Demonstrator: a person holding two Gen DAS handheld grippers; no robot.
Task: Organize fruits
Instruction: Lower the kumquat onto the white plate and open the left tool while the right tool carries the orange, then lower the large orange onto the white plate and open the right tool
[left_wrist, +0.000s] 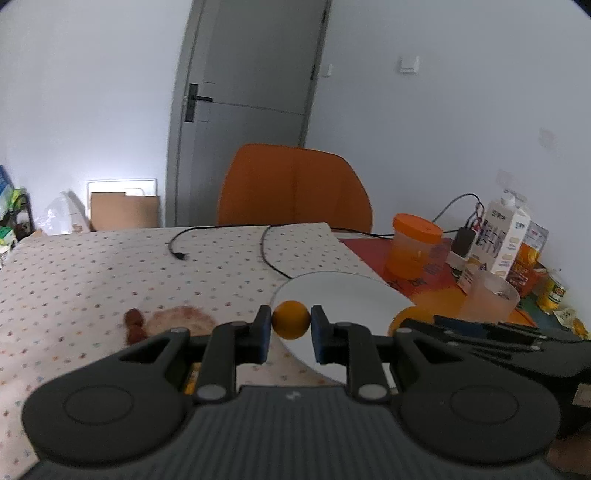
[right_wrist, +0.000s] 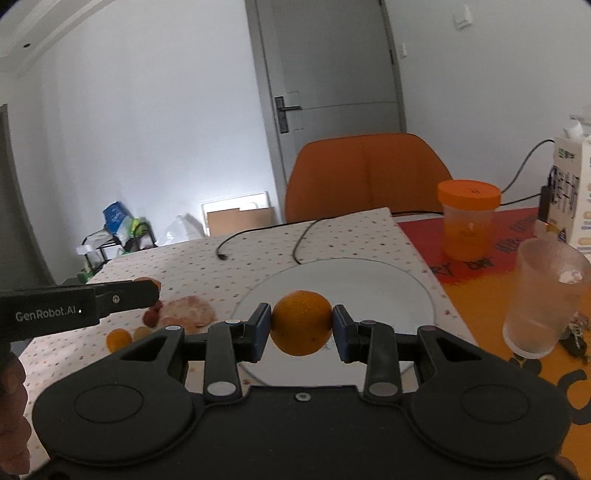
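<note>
A polka-dot tablecloth (right_wrist: 332, 236) is covering the table, with an orange chair (right_wrist: 369, 173) and a grey door (right_wrist: 332, 74) standing behind. The left gripper (left_wrist: 291, 325) is pinching a small orange fruit (left_wrist: 291, 319) — round, smooth — at the white plate's (left_wrist: 343, 291) near edge. The right gripper (right_wrist: 301, 325) is clamping a larger dimpled orange (right_wrist: 301, 323) above the same plate (right_wrist: 369, 288). A frosted cup (right_wrist: 543, 295) is sitting nearby.

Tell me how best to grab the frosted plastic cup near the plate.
Grip the cup around its mid wall, coming level from its open near side. It stands upright and widens upward; the carton and lidded jar stand behind it.
</note>
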